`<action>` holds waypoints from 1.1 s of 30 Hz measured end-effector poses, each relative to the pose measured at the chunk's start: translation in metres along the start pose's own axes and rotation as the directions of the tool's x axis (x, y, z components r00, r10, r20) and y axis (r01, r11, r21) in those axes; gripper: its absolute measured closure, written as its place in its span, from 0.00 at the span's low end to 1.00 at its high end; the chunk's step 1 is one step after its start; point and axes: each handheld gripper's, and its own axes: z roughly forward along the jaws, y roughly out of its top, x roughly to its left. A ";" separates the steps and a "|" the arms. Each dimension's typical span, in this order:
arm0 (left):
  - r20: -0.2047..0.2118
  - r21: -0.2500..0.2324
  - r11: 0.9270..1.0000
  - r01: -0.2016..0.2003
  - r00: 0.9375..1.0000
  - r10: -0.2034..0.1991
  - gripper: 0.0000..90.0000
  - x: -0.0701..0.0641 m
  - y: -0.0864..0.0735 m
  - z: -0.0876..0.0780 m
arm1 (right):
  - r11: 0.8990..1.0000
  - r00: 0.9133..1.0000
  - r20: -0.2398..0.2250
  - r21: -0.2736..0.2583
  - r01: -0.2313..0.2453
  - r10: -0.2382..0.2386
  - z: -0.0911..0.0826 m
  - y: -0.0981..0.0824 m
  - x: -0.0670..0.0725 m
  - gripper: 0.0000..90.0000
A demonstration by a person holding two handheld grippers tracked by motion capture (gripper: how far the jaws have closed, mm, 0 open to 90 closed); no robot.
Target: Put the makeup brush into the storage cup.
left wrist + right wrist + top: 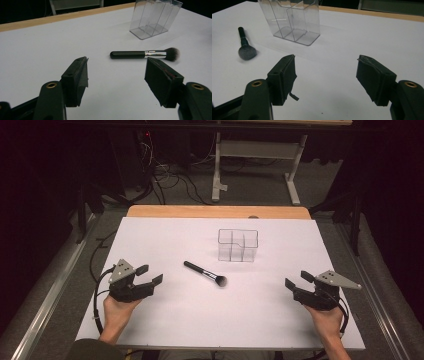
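Two hand-held grippers frame my work: the left hand-held gripper (pixel 150 274) at lower left and the right hand-held gripper (pixel 296 279) at lower right, both with jaws spread wide and empty, parked apart, I judge, to leave the middle free. Between them, at frame centre, the makeup brush (pixel 205 273) lies flat on the white bench (pixel 165 240), its glossy black handle, silver ferrule and soft dark bristles easy to reach. Just above and right of it stands the clear plastic organizer (pixel 238 245), upright, with boxy open-topped compartments, likely where the brush belongs.
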 end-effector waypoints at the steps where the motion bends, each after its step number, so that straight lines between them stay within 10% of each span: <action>1: 0.001 0.000 1.000 0.001 1.000 -0.001 0.39 0.000 0.000 0.000 | 1.000 1.000 0.000 0.002 0.001 -0.001 0.000 0.000 0.000 0.37; 33: 0.015 -0.012 1.000 0.024 1.000 -0.023 0.38 -0.001 0.003 -0.002 | 1.000 1.000 0.013 0.017 0.007 -0.007 0.003 -0.002 0.002 0.38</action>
